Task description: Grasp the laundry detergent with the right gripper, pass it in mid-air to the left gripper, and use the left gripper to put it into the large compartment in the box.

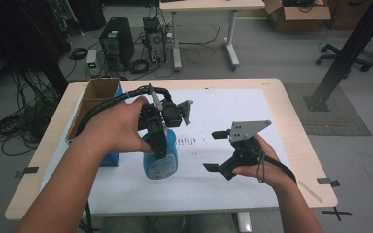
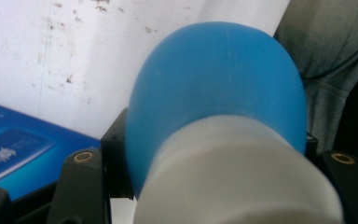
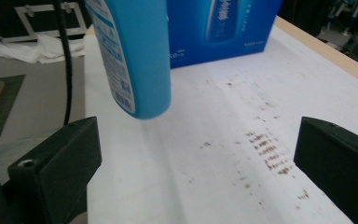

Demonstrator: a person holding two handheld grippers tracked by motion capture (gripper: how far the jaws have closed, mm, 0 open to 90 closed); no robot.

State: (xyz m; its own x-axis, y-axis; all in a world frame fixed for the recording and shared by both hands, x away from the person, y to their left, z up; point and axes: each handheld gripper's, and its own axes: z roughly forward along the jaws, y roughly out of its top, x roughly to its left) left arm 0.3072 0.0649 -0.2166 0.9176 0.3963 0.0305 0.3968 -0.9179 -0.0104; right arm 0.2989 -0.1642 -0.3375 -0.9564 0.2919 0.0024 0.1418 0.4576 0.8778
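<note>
A blue bottle with a white cap hangs tilted over the white paper, its base close to the sheet. My left gripper is shut on the bottle at its neck, with the jaws on either side of the cap in the left gripper view. In the right gripper view the bottle is at the upper left, ahead of the jaws. My right gripper is open and holds nothing. It hovers to the right of the bottle, with a clear gap between them.
An open box with blue sides stands at the table's left, just behind the bottle. White paper with dark specks covers the wooden table. On the floor beyond are a computer tower and cables.
</note>
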